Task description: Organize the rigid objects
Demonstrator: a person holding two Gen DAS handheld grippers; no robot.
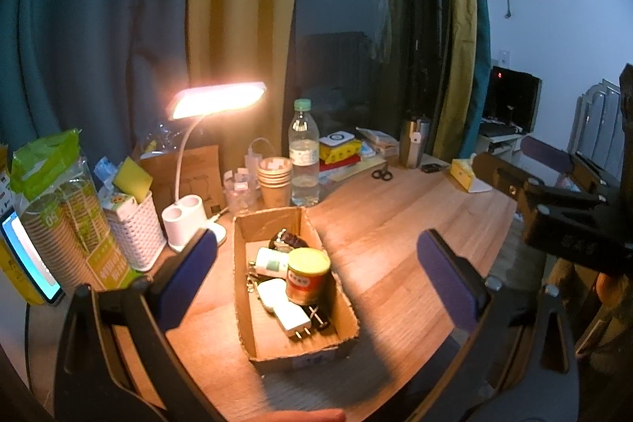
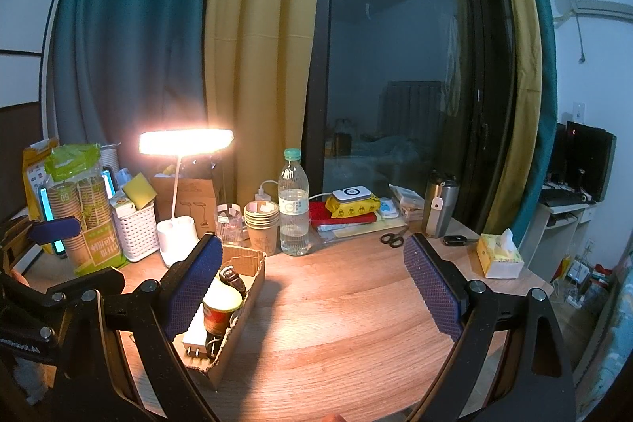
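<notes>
Several small rigid things already lie packed in the cardboard box on the table: a yellow-lidded jar standing upright near the middle, a white plug adapter with its prongs toward the near wall, a black plug touching it, a white charger and a dark object at the far end. The box sits under the lamp, just beside the lamp's white base.

Both tools are empty. The left gripper hovers above the box with its fingers spread wide apart, straddling it. The right gripper hangs over bare table to the right of the box, its fingers equally wide apart, the left pad close to the box's long wall.

Risks, as I judge them: the jar is the tallest piece and stands free, so a descending finger could tip it onto the plugs. The box looks light and its walls ragged; a sideways nudge from either gripper could slide it into the lamp base or the paper cups and water bottle behind. The scissors and key fob lie well apart, so reaching for them may sweep an arm across the bottle.
</notes>
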